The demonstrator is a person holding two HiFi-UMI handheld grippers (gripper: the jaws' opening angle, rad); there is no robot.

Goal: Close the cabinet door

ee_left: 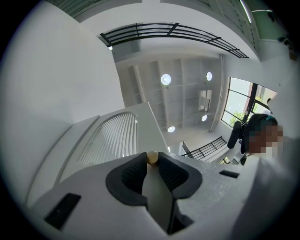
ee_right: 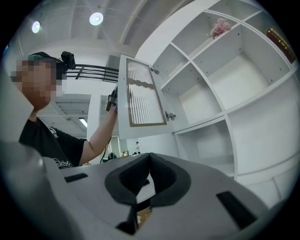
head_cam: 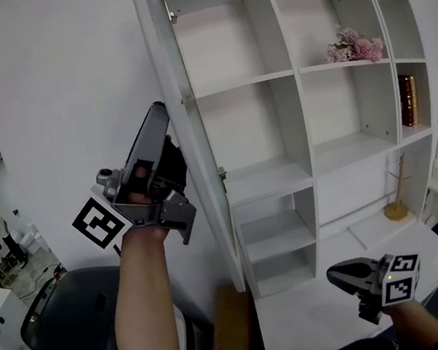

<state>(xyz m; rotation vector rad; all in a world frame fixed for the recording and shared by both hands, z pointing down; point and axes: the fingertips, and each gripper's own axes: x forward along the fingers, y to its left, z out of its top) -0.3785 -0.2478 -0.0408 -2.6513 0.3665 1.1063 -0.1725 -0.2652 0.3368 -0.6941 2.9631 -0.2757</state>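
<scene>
- Pinching a small gold knob between its tips, the left gripper was clamped at the outer face of the cabinet door.
- The door stood swung well out from the white cabinet, its edge turned toward the head camera. The right gripper view showed its slatted panel.
- The right gripper hung low and well apart from the door, its jaws pressed together on nothing.
- By my reading, the closing step had its grasp in place, but the swing itself was not yet done, as the door was far from the frame.
- The next move would call for carrying the knob along the door's arc toward the shelves. The pinch would need to stay firm, since the knob was small and round. Easing off near the frame would stop the door from slamming or shaking the pink flowers on the upper shelf.
</scene>
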